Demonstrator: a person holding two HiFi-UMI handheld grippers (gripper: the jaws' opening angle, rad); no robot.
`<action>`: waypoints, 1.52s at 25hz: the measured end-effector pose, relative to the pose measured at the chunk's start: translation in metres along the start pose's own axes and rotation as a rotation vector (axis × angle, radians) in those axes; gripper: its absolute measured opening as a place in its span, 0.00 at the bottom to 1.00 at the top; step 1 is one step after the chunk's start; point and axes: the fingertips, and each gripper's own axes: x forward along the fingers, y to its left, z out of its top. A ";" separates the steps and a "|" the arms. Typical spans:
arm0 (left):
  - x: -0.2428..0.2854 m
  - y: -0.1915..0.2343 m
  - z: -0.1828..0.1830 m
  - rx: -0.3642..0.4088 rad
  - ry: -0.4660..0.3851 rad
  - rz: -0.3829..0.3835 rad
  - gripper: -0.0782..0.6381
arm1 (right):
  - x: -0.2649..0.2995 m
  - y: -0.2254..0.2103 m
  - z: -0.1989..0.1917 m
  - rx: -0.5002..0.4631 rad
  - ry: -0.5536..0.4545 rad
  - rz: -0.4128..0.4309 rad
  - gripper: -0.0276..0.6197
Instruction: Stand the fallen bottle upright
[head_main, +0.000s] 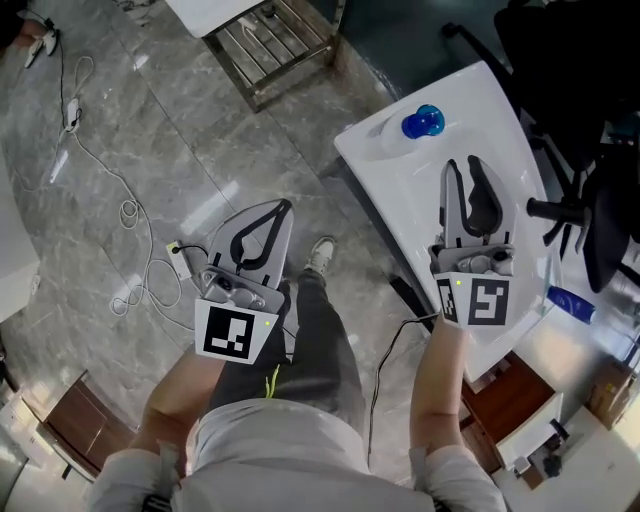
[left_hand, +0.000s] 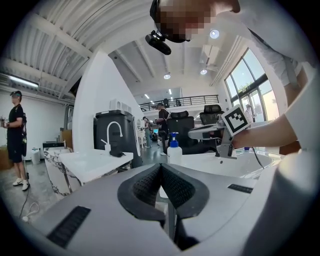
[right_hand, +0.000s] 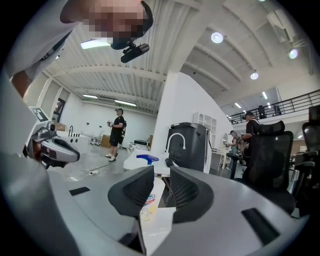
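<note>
Right tool hovers, jaws apart, near upright bottle.

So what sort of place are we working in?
Probably an open-plan office or lab hall: black office chairs, a mezzanine railing up behind, and a white worktable on a polished stone floor.

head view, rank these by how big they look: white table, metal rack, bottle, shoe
1. white table
2. metal rack
3. bottle and shoe look about alike. The shoe is down on the floor, farther from the camera, so I won't rank them.
</note>
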 end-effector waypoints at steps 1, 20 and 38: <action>-0.003 0.000 0.007 0.013 -0.003 -0.003 0.13 | -0.005 -0.001 0.003 0.009 0.008 -0.014 0.21; -0.065 0.003 0.149 -0.117 -0.203 0.040 0.13 | -0.115 -0.034 0.115 0.053 0.056 -0.174 0.11; -0.145 0.049 0.240 -0.031 -0.319 0.163 0.13 | -0.189 0.011 0.203 0.062 -0.057 -0.131 0.11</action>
